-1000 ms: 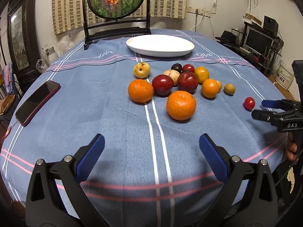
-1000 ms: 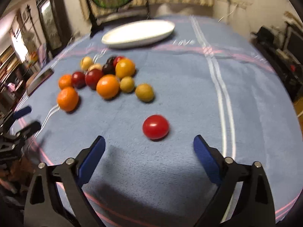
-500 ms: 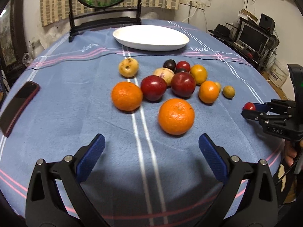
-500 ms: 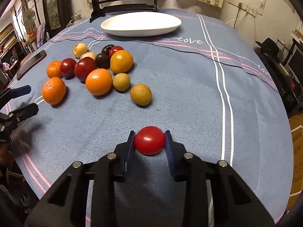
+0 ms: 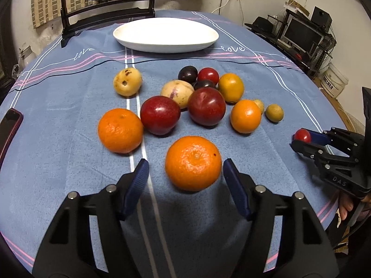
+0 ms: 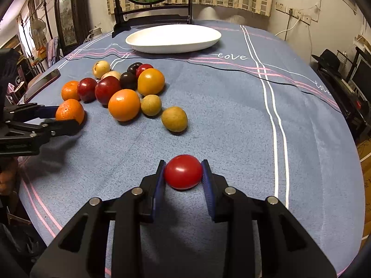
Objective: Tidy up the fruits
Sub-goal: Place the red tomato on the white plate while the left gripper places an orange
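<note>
A large orange (image 5: 193, 163) lies on the blue tablecloth between the blue pads of my left gripper (image 5: 186, 162). Its jaws are closing, with a small gap still showing on each side of the orange. From the right wrist view, that gripper (image 6: 68, 117) straddles the same orange (image 6: 69, 111). My right gripper (image 6: 183, 163) is shut on a small red tomato (image 6: 183, 172) at the table surface. It also shows at the right edge of the left wrist view, where the right gripper (image 5: 299, 139) holds the tomato (image 5: 302, 135). An empty white plate (image 5: 165, 34) sits at the far side.
Several loose fruits are clustered mid-table: oranges (image 5: 120, 130), red plums (image 5: 206, 109), dark plums, and yellow-brown fruits (image 5: 127, 81). A phone (image 5: 9, 129) lies at the left edge. A dark wooden stand (image 5: 106, 7) rises behind the plate. The cloth drops off at the right.
My left gripper moved forward until the near orange sat between its fingers, and its jaws narrowed. The right gripper closed on the red tomato and has held it since.
</note>
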